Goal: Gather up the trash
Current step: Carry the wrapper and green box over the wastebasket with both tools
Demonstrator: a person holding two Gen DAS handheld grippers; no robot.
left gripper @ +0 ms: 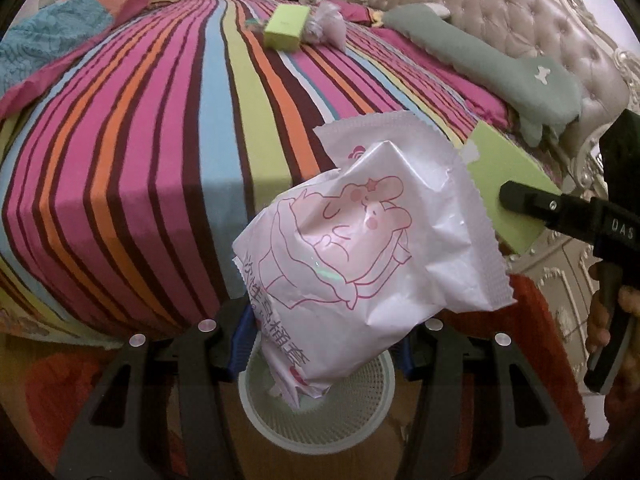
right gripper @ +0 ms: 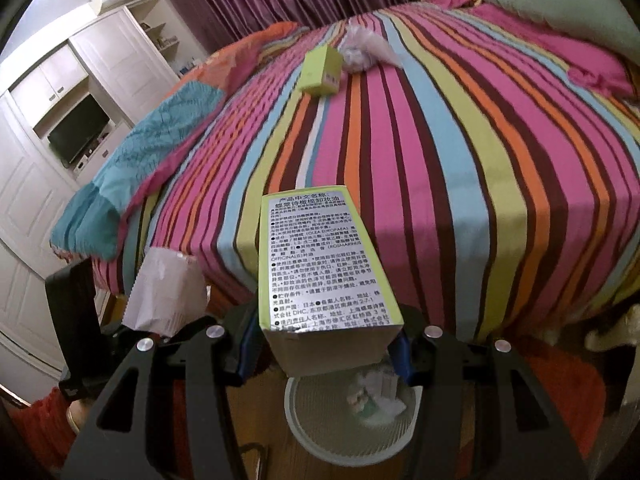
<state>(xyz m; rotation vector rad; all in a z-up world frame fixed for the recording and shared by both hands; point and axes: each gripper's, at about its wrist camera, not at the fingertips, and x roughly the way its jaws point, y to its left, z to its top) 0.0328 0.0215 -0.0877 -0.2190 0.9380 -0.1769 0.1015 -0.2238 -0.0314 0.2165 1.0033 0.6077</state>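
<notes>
**Both grippers loaded over the bin, two items still on the bed**

Left gripper is clamped on a white wrapper; right gripper is clamped on a green box. Both hang right above the white mesh bin on the floor at the bed's edge. Neither is released yet.

Bin already has some crumpled scraps in it, so I'd call this partway through.

Left to do: a second green box and a clear plastic bag lie touching, far across the striped bedspread.

Writing: the held box's label is dense Chinese print, with "DHC", "OLEA EUROPAEA" and "ROSMARINUS" legible. The wrapper has a pink cartoon drawing and Chinese characters I can't read reliably. In the left view the right gripper's body reads "DAS".
</notes>
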